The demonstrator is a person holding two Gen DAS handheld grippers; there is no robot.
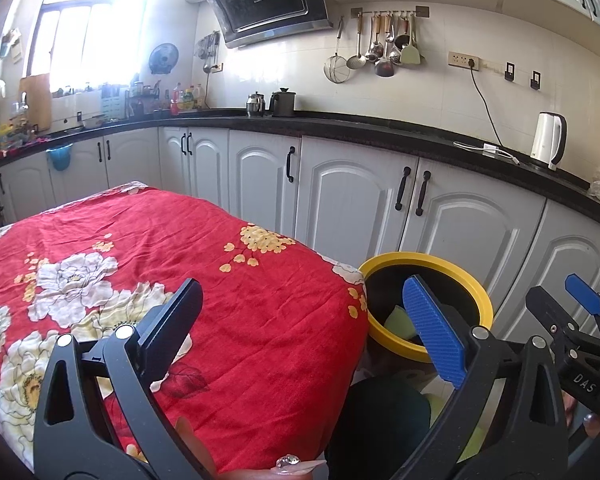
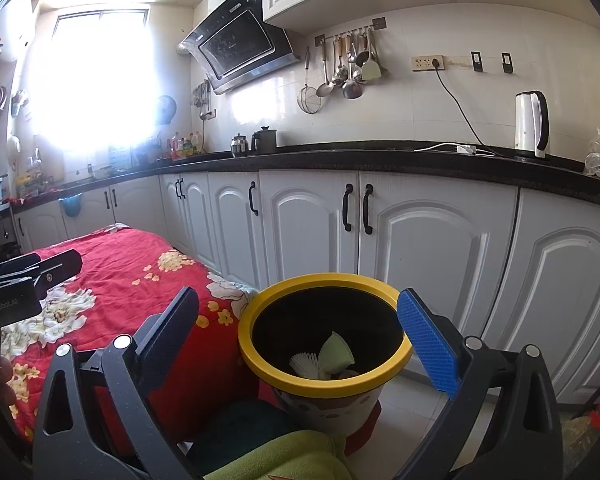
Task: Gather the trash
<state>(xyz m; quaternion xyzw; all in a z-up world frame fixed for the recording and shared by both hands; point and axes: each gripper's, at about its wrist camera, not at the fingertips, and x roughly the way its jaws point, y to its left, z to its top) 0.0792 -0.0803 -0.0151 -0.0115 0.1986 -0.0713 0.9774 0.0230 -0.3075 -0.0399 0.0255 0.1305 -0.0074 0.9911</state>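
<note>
trash (image 2: 327, 360) already lies at the bottom of the yellow-rimmed bin (image 2: 260, 354): a pale green piece and a white pleated paper piece, seen best from the right wrist view. the bin stands on the tiled floor, just beside the corner of the table with the red floral cloth (image 1: 204, 264), in front of the white cabinets (image 2: 428, 248).

the right gripper (image 2: 298, 326) hovers above the bin's mouth with its jaws spread wide and nothing between them. the left gripper (image 1: 300, 320) hangs over the table's near corner, jaws likewise spread and empty.

no loose scrap shows on the part of the cloth that is in view, so this looks like the moment just after a drop, or the close of the job; i cannot tell whether more litter lies outside the frames.

if anything remains, the next move calls for lifting the right gripper clear of the rim, swinging back over the table, and searching the cloth before closing on a new piece. the cloth is wrinkled, so a low pinch could snag fabric.
</note>
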